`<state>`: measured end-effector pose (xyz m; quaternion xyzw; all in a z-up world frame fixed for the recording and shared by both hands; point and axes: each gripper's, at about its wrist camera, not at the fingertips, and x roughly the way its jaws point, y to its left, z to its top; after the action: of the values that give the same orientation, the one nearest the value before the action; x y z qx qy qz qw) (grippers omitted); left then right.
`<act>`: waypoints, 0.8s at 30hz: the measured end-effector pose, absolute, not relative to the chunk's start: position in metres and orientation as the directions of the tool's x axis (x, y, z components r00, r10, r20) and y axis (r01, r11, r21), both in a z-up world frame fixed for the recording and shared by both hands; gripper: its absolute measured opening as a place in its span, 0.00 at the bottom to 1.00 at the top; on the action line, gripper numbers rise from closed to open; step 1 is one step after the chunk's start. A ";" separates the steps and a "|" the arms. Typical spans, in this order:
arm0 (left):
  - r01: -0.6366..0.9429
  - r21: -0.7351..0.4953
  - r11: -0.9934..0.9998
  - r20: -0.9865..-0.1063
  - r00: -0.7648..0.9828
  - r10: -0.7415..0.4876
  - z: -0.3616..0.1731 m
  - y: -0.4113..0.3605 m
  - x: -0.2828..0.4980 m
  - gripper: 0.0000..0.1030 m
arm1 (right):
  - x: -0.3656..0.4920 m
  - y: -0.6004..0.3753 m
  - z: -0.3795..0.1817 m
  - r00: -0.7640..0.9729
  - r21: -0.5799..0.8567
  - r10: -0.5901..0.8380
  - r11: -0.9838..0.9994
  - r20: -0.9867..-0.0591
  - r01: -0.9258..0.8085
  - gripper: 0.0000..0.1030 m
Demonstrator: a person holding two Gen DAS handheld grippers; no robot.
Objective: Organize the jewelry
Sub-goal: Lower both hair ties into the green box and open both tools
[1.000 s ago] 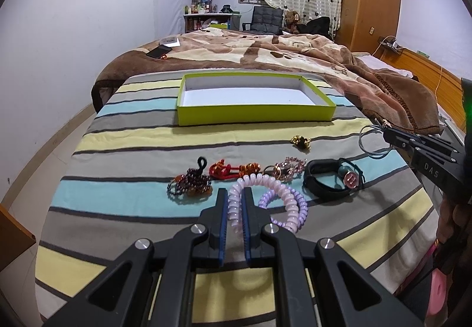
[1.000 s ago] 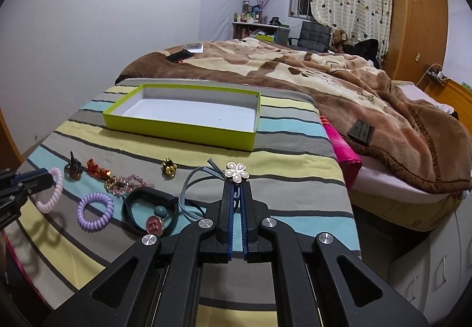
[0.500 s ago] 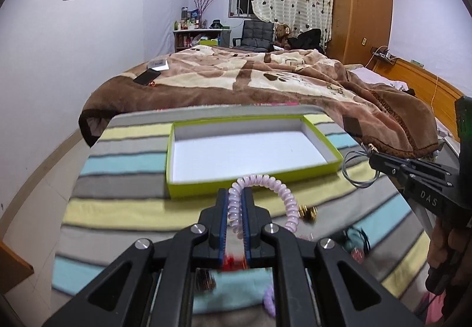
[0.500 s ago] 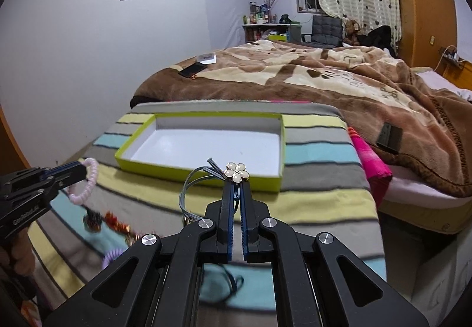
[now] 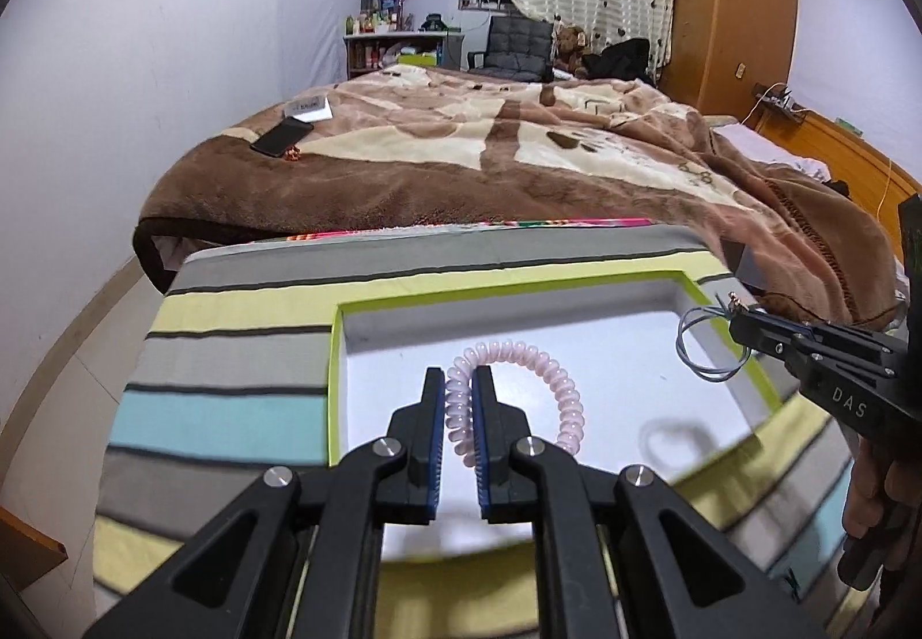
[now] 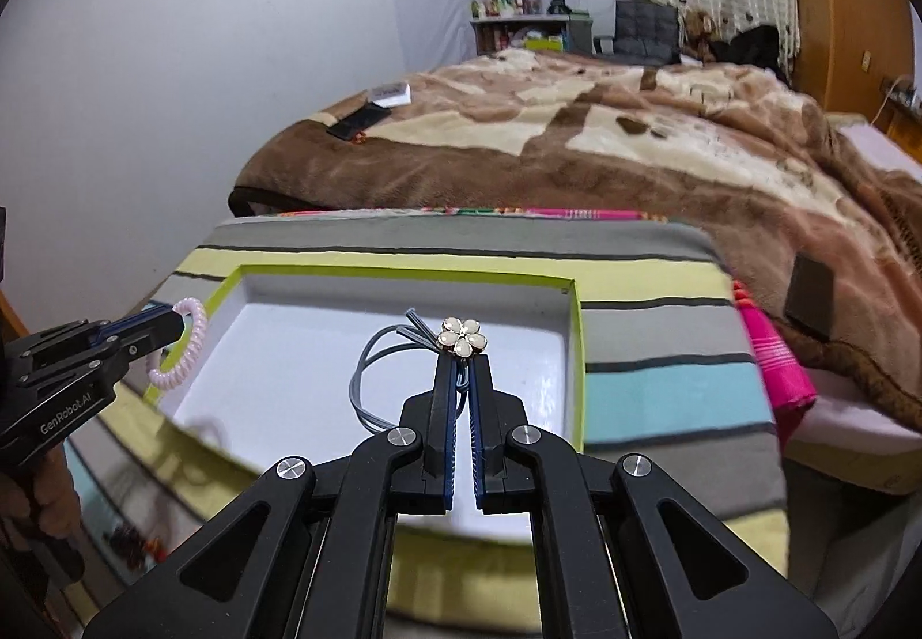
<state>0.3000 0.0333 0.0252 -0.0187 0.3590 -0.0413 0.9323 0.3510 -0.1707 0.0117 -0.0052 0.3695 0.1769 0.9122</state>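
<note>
The pink spiral hair tie (image 5: 521, 385) is pinched between the pads of the left gripper (image 5: 459, 397) and hangs above the white floor of the shallow green-walled box (image 5: 333, 351), which has nothing lying in it. The right gripper (image 6: 459, 380) is clamped on a grey elastic hair tie with a flower charm (image 6: 462, 336), also over the box. The box stands on a striped cloth (image 6: 651, 385), beside the bed with a brown blanket (image 5: 461, 161)
</note>
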 end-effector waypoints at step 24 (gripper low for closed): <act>0.034 -0.079 0.996 -0.749 0.658 -0.082 -0.016 0.040 0.360 0.24 | 0.421 -0.157 -0.028 0.595 0.116 0.276 0.949 -0.755 -0.293 0.20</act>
<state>0.3602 0.0397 -0.0164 -0.0291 0.4125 -0.0321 0.9099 0.4210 -0.1573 -0.0276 -0.0102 0.4209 0.1593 0.8930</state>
